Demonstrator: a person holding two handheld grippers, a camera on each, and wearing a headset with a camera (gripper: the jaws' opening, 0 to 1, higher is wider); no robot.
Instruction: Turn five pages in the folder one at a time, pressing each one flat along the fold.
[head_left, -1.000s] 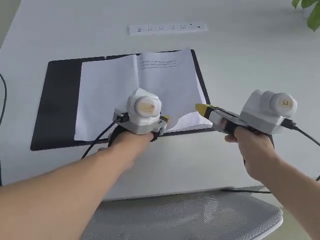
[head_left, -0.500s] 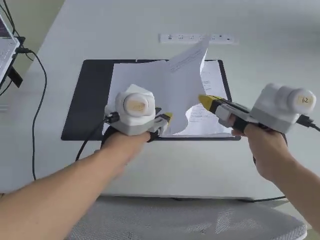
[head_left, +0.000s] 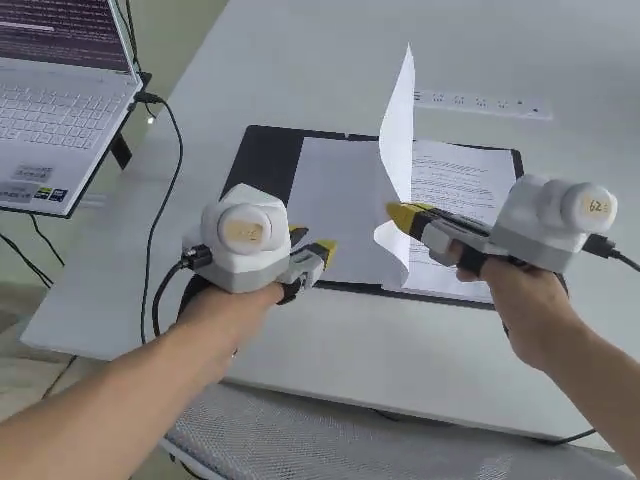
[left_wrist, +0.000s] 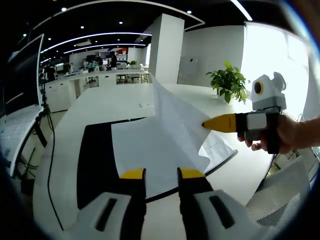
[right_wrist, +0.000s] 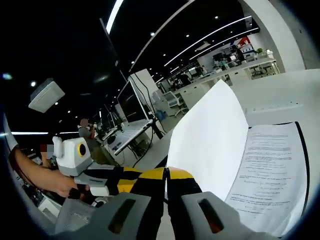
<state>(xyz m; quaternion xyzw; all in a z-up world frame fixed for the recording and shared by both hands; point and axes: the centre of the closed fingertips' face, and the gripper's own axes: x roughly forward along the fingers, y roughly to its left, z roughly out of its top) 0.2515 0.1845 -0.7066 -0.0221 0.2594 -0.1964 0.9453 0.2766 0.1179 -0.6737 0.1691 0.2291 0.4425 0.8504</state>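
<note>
White workbench (head_left: 300, 60) in a large open-plan office, strip lights across a dark ceiling. Lying open on it, ahead of both grippers, a black folder (head_left: 268, 160). Clamped on the lower edge of one lifted page (head_left: 398, 115): the right gripper (head_left: 405, 214), yellow tips pressed together with the paper nipped between them. Standing nearly upright above those tips, that sheet, blank side toward the left gripper (head_left: 312, 242), bottom edge curled where pinched. Beyond the right gripper and toward its outer side, flat in the folder, a printed page (head_left: 462, 180) with lines of text. Beside the right gripper and apart from it, close to the folder's near edge, the left gripper, jaws a little apart and nothing between them. Just ahead of its tips, a blank sheet (head_left: 335, 200) lying flat in the folder; farther toward its outer side, bare black cover.

Along the jaws of the left gripper (left_wrist: 162, 174): narrow gap between yellow tips, lifted page (left_wrist: 172, 112) standing ahead, right gripper (left_wrist: 220, 122) at the side with its tip on the paper's edge, potted plant (left_wrist: 229, 82) behind it. Along the jaws of the right gripper (right_wrist: 166, 175): lifted page (right_wrist: 210, 140) fanning up from the closed tips, printed page (right_wrist: 270, 175) on one side, left gripper (right_wrist: 117, 180) on the other.

Well off to the left gripper's outer side, an open laptop (head_left: 60, 90) with a cable (head_left: 182, 160) trailing past the table edge. Far beyond the right gripper, a white power strip (head_left: 480, 102).
</note>
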